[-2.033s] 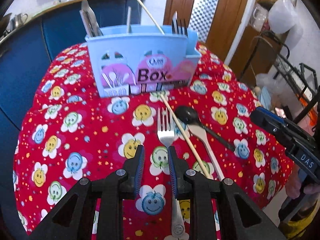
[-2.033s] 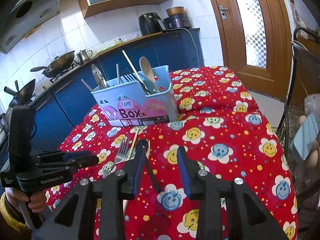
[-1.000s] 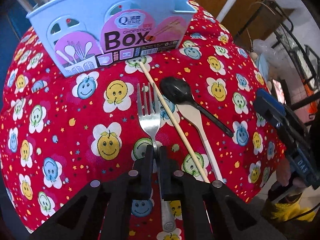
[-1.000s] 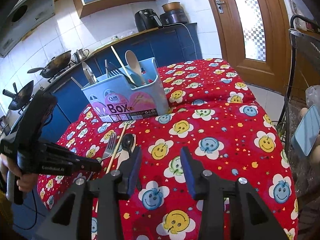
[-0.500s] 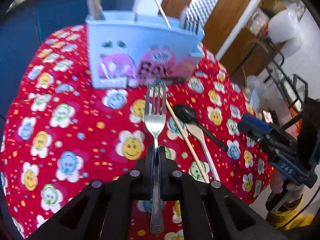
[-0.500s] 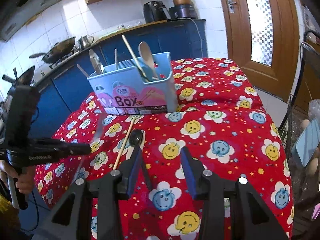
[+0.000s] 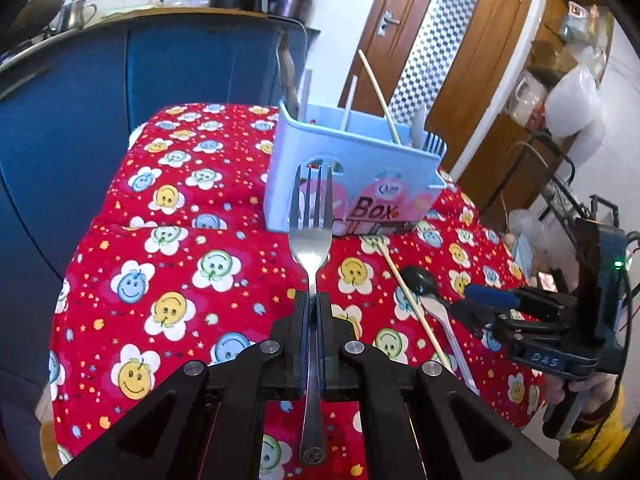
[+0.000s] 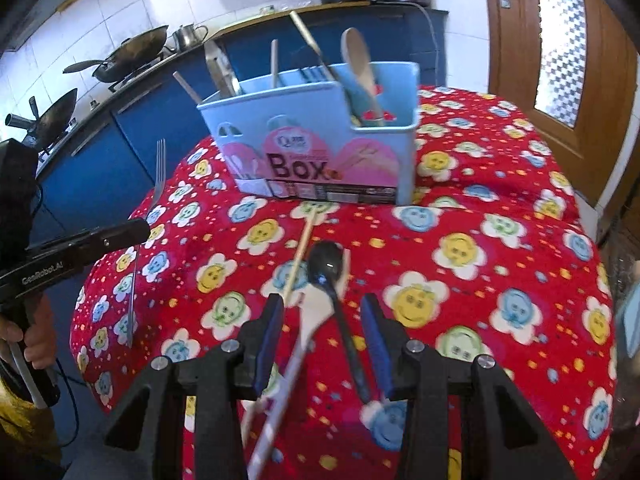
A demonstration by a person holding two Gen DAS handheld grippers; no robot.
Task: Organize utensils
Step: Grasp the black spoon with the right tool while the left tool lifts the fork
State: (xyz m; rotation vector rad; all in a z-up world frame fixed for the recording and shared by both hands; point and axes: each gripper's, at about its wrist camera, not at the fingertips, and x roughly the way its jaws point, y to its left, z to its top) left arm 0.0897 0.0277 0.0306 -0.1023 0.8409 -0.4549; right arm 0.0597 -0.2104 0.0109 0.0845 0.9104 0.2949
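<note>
My left gripper (image 7: 313, 300) is shut on a metal fork (image 7: 311, 216) and holds it above the red smiley tablecloth, tines pointing at the light blue utensil box (image 7: 352, 184). The fork (image 8: 158, 168) and the left gripper (image 8: 138, 230) also show in the right wrist view. My right gripper (image 8: 324, 312) is open and hovers over a black spoon (image 8: 326, 264), a white spoon (image 8: 316, 308) and a wooden chopstick (image 8: 298, 256) lying on the cloth. The box (image 8: 312, 140) holds several utensils.
The table (image 8: 500, 240) drops off at its front and side edges. Blue kitchen cabinets (image 7: 80, 100) stand behind, with woks (image 8: 120, 56) on the stove. A wooden door (image 7: 436, 60) is at the right, and a wire rack (image 7: 560, 200) beside the table.
My left gripper closed on the fork, lifted it off the cloth and swung left. My right gripper moved down and forward over the spoons and chopstick.
</note>
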